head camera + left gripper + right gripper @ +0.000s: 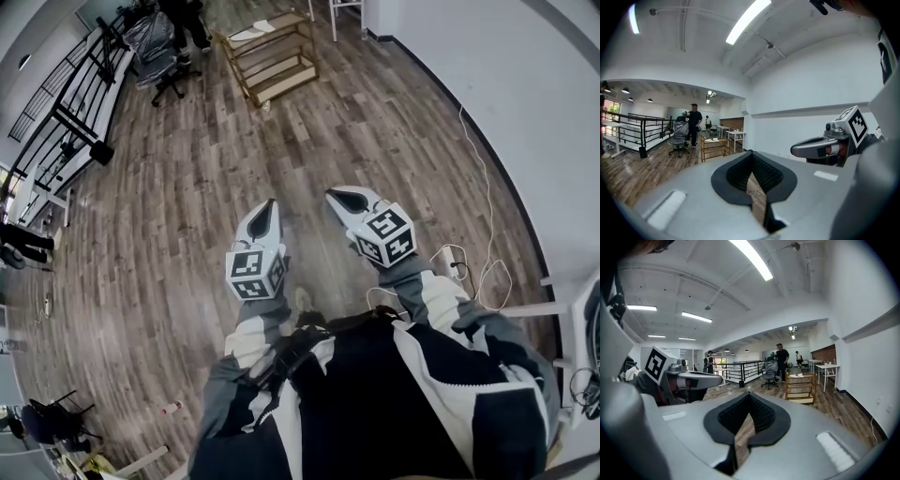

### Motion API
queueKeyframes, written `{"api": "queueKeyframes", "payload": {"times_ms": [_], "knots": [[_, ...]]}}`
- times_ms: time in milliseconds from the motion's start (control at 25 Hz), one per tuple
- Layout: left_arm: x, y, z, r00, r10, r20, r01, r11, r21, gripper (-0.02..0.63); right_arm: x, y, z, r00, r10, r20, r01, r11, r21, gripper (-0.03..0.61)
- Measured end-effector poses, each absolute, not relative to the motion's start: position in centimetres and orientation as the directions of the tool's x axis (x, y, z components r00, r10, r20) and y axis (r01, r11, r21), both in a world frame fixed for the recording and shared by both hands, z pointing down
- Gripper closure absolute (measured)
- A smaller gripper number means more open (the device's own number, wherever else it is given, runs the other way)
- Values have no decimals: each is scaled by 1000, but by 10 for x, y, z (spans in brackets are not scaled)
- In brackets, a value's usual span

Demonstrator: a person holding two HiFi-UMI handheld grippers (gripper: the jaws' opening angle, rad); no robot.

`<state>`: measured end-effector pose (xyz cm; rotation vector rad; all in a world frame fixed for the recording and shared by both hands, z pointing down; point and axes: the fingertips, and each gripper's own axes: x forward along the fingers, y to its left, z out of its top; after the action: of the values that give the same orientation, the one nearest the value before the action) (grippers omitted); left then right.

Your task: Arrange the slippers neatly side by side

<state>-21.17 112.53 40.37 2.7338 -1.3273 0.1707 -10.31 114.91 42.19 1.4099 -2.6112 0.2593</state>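
From the head view we look steeply down on a wooden plank floor (187,244). We hold the left gripper (270,205) and the right gripper (334,195) out side by side, near each other but apart, both pointing away from us. Each one's jaws taper to a single closed tip with nothing in them. A marker cube (255,273) sits on the left one and a second cube (387,234) on the right one. Far ahead stands a low wooden shelf rack (274,58), with an office chair (157,58) to its left and a black railing (70,112) further left. A white cable (485,192) trails over the floor by the white wall (525,103) on our right.

In the left gripper view the two black pads meet at their tips and nothing is clamped; only floor shows through the slit lower down. The other tool juts in from the right, and the rack, the chair and a standing person (694,123) lie far ahead.

In the right gripper view its pads likewise touch at the tip, empty. The other tool sits at the left, the rack ahead on the right.

We can find the slippers in none of these views.
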Motion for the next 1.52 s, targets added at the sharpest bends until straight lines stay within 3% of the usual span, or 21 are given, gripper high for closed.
{"api": "queueKeyframes", "payload": {"times_ms": [1040, 1520], "knots": [[-256, 882, 420, 757, -640, 131, -654, -747, 125, 598, -155, 927, 427, -385, -879, 282, -920, 391, -39, 574], [-251, 823, 445, 758, -640, 130, -653, -739, 166, 598, -152, 872, 446, -403, -861, 310, -911, 409, -47, 574]]}}
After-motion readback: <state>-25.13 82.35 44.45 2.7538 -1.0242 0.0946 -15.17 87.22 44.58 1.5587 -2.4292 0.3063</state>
